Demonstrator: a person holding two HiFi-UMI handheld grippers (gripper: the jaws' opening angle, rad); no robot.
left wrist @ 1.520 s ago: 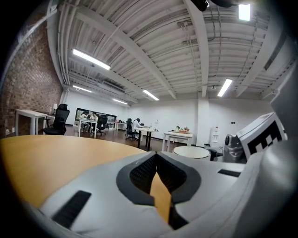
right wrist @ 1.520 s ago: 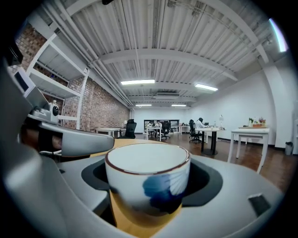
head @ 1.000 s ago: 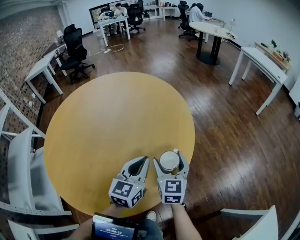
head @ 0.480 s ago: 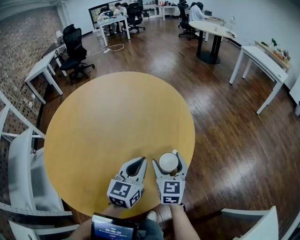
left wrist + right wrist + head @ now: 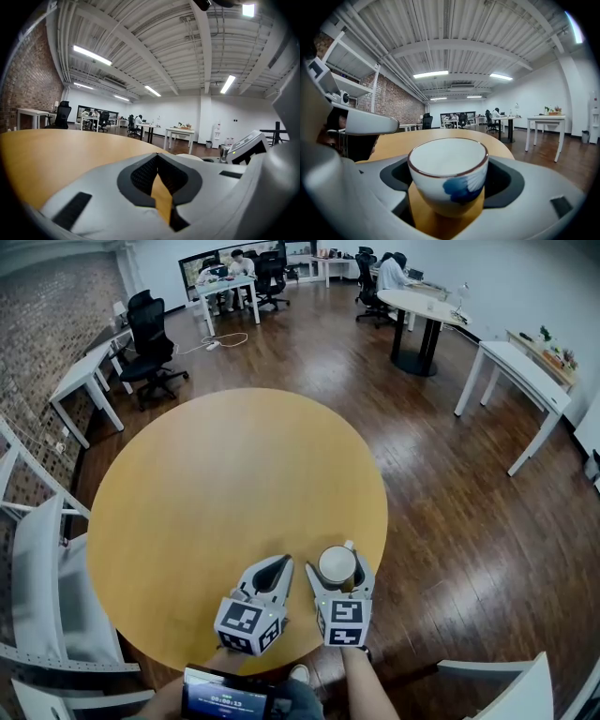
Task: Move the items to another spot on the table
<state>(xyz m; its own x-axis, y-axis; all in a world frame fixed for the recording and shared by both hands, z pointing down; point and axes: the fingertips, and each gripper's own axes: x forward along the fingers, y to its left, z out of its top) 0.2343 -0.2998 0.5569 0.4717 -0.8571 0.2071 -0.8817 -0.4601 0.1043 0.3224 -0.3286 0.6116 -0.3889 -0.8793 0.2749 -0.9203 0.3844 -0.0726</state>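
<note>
A small white cup (image 5: pixel 337 565) with a brown rim and a blue mark (image 5: pixel 449 173) stands upright on the round wooden table (image 5: pixel 216 493), near its front edge. My right gripper (image 5: pixel 338 557) has a jaw on each side of the cup. Those jaws are opening, and in the right gripper view (image 5: pixel 449 177) a dark gap shows between the pads and the cup wall. Just left of it, my left gripper (image 5: pixel 278 564) lies low over the table with its fingertips together and nothing held (image 5: pixel 157 158).
The table's front edge (image 5: pixel 281 652) runs just below both grippers. White chairs stand at the left (image 5: pixel 47 568) and lower right (image 5: pixel 506 681). A phone-like screen (image 5: pixel 230 699) sits at the person's lap. Desks and office chairs stand far behind.
The grippers and the cup stay where they were. Only the head view has shifted slightly.
</note>
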